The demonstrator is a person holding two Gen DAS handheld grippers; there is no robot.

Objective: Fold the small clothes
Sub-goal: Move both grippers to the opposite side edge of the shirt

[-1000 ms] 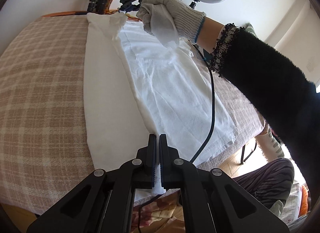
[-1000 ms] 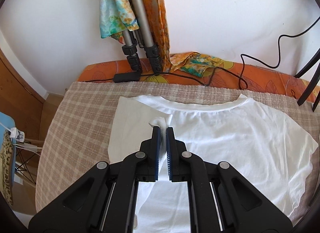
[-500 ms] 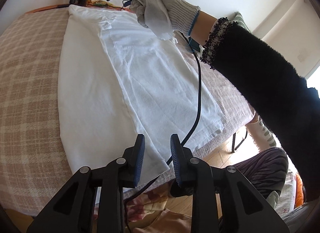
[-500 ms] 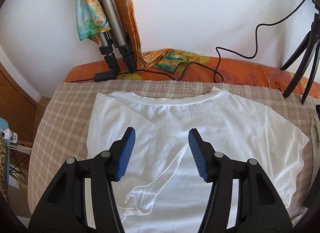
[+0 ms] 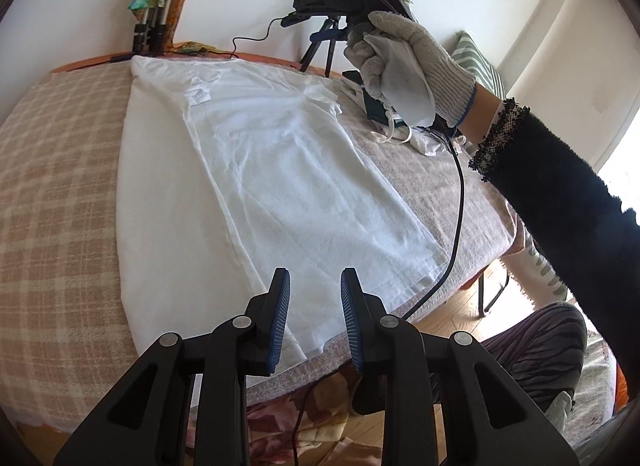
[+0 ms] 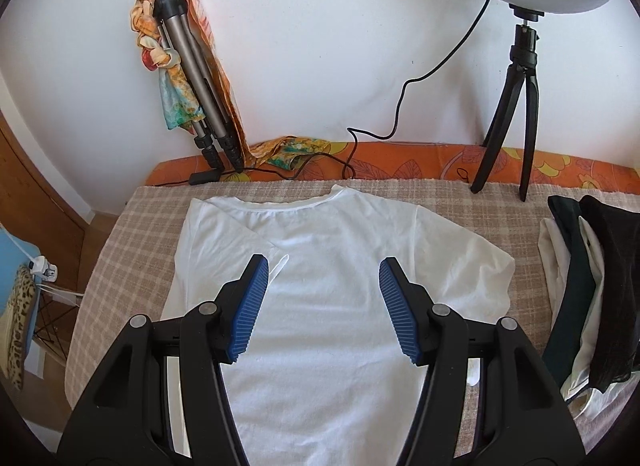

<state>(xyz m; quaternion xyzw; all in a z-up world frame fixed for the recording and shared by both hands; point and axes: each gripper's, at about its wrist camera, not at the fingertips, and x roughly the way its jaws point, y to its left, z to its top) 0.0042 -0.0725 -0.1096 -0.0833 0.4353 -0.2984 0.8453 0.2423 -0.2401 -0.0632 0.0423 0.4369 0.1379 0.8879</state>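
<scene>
A white T-shirt (image 5: 280, 185) lies flat on the checked cloth of the table (image 5: 52, 185), its left side and sleeve folded over the body. In the right wrist view the shirt (image 6: 332, 306) has its collar toward the wall. My left gripper (image 5: 313, 290) is open and empty above the shirt's hem at the near table edge. My right gripper (image 6: 323, 278) is wide open and empty above the shirt's chest. In the left wrist view a gloved hand (image 5: 404, 65) holds the right gripper's body high over the far right of the table.
A pile of dark and white clothes (image 6: 588, 286) lies at the table's right end. A ring light on a black tripod (image 6: 516, 105) and a folded grey tripod with a scarf (image 6: 192, 105) stand by the wall. A black cable (image 5: 456, 225) hangs over the table edge.
Both grippers were shut on the shirt's left edge a second ago, then opened and let it drop folded. Both have since lifted and drawn back; the right one opened wider.
</scene>
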